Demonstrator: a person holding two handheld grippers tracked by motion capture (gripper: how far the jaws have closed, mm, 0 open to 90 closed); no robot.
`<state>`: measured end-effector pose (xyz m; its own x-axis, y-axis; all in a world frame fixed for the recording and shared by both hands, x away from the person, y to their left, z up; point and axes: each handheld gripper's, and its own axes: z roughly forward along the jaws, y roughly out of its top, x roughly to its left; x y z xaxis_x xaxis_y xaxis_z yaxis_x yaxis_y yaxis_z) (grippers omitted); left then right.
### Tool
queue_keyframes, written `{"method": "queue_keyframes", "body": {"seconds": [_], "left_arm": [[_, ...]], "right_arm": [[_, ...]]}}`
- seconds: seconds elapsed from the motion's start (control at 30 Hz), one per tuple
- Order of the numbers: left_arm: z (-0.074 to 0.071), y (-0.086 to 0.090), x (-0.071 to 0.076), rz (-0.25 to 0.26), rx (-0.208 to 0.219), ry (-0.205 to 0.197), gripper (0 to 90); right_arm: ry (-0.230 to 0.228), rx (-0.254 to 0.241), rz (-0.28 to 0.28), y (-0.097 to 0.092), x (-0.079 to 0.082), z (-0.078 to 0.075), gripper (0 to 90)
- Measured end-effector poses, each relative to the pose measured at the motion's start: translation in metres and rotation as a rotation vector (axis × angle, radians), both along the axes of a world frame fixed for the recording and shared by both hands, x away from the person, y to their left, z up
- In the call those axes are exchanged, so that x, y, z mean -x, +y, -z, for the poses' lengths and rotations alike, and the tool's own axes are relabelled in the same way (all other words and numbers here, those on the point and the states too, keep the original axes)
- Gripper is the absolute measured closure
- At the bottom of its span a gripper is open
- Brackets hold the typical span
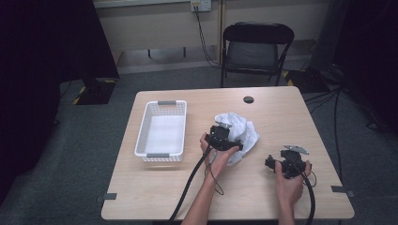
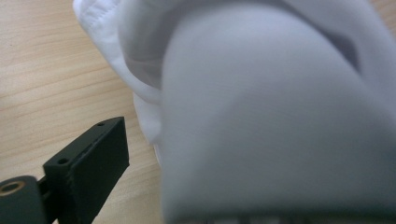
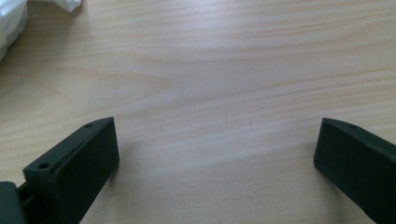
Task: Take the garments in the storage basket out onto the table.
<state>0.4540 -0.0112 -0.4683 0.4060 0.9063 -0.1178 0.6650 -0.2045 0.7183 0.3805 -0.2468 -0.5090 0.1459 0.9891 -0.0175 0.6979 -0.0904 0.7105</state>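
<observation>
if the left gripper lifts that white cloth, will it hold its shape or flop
Probably flop: the white cloth lies crumpled in soft folds on the table. It looks light, and would likely drag and bunch if pushed.

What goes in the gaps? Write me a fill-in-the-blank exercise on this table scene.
1. The crumpled cloth is coloured ____.
2. The white basket lies to the ____ of the cloth in the high view.
3. The right tool has its jaws ____ over bare wood.
4. The left tool rests against the ____.

Missing words: white; left; open; cloth
</observation>
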Motion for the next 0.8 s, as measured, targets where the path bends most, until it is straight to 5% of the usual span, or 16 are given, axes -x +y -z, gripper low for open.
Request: {"method": "queue_keyframes", "body": {"seconds": [0.8], "left_arm": [[-0.0064, 0.0032, 0.0024, 0.012, 0.041, -0.014, 0.4]], "right_arm": [[0.000, 0.000, 0.000, 0.0000, 0.0000, 0.0000, 0.0]]}}
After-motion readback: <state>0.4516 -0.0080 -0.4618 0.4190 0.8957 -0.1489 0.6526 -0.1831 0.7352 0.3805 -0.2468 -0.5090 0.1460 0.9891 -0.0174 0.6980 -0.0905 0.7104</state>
